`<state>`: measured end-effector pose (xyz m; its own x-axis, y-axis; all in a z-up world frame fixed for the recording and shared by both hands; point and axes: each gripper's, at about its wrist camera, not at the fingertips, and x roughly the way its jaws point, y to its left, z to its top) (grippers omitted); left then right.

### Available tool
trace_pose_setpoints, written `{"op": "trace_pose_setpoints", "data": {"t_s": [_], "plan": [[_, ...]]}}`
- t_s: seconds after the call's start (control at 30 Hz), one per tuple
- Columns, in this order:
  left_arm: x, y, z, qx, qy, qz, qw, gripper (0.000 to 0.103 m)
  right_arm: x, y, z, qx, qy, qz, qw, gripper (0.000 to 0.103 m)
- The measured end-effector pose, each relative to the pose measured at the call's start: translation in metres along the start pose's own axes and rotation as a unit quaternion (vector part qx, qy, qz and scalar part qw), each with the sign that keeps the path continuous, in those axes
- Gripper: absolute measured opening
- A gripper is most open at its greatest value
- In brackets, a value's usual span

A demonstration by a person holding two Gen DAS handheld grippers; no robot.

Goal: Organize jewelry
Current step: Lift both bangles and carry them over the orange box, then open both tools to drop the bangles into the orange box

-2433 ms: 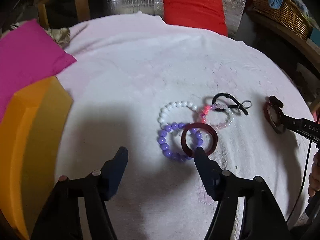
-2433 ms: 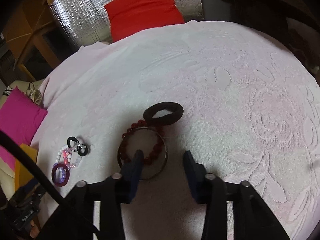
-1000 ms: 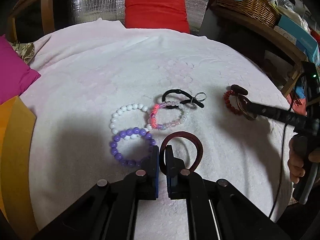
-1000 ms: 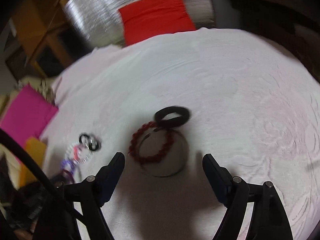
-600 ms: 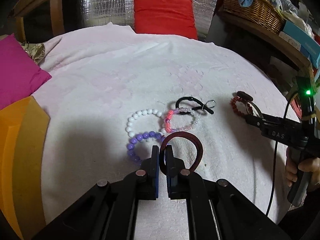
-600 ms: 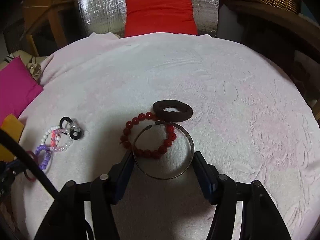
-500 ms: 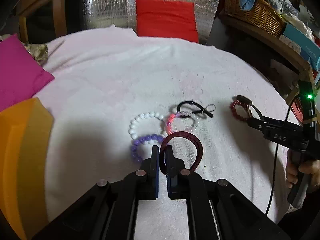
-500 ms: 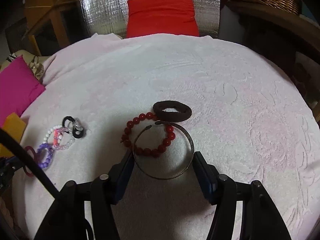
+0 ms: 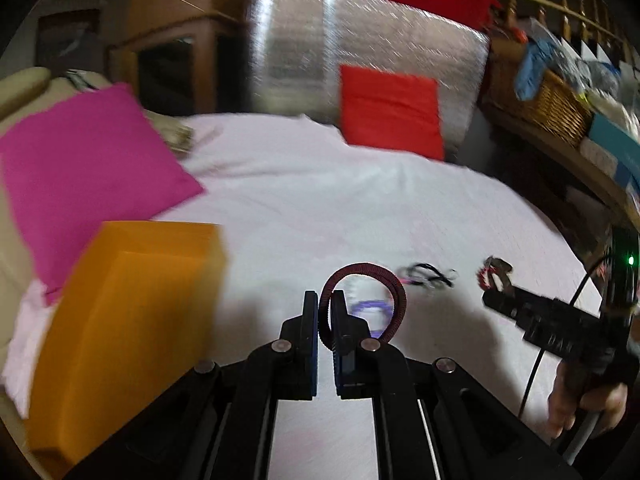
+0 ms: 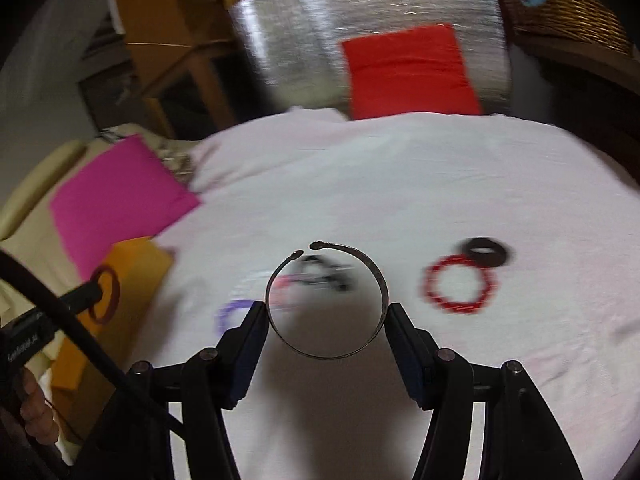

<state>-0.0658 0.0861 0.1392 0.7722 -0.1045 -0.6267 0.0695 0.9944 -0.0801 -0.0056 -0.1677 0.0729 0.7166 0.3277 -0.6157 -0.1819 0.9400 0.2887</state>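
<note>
1. Left tongs pinch shut on the dark red bangle at one thin spot on its 9 o'clock rim, ring lifted off the surface. Risk: it pivots or slides out w/ a fast swing.
2. Right tongs squeeze the open metal cuff across its width, at 3 & 9 o'clock, gap at 12. Risk: springy cuff flexes & pops free if squeezed harder; slips if eased.
3. Both views blurred, so motion looks quick; that worsens both.
4. Purple bead bracelet, black tie & red bead bracelet lie on the surface below; a dropped piece could tangle them.
5. Orange box at 9 o'clock, probably the drop spot; a tong could clip its edge.
</note>
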Motion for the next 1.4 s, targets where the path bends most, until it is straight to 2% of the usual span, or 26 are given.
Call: {"op": "trace_pose_setpoints", "data": {"t_s": [0.23, 0.37, 0.53, 0.67, 0.8, 0.97, 1.03, 1.1, 1.4], "plan": [[-0.058, 0.084, -0.029, -0.023, 0.0, 0.08, 0.9965, 0.006, 0.007, 0.124, -0.018, -0.074, 0.0, 0.095, 0.993, 0.063], [-0.061, 0.137, -0.056, -0.054, 0.034, 0.131, 0.9893, 0.006, 0.019, 0.2, -0.023, -0.112, 0.019, 0.139, 0.984, 0.063], [-0.053, 0.182, -0.088, -0.089, 0.069, 0.166, 0.9797, 0.006, 0.049, 0.268, -0.027, -0.158, 0.046, 0.154, 0.974, 0.063], [-0.049, 0.192, -0.098, -0.096, 0.076, 0.187, 0.9748, 0.006, 0.079, 0.305, -0.03, -0.176, 0.068, 0.149, 0.971, 0.063], [-0.039, 0.2, -0.101, -0.101, 0.084, 0.196, 0.9717, 0.006, 0.111, 0.318, -0.033, -0.182, 0.096, 0.137, 0.969, 0.064], [-0.033, 0.202, -0.102, -0.097, 0.093, 0.207, 0.9692, 0.008, 0.13, 0.322, -0.037, -0.175, 0.121, 0.133, 0.968, 0.064], [-0.033, 0.202, -0.101, -0.098, 0.093, 0.211, 0.968, 0.02, 0.128, 0.319, -0.036, -0.171, 0.116, 0.137, 0.969, 0.067], [-0.033, 0.202, -0.099, -0.097, 0.086, 0.22, 0.9669, 0.039, 0.125, 0.315, -0.035, -0.166, 0.114, 0.145, 0.969, 0.068], [-0.042, 0.182, -0.085, -0.076, 0.065, 0.244, 0.9646, 0.044, 0.089, 0.276, -0.021, -0.142, 0.069, 0.143, 0.977, 0.068]]}}
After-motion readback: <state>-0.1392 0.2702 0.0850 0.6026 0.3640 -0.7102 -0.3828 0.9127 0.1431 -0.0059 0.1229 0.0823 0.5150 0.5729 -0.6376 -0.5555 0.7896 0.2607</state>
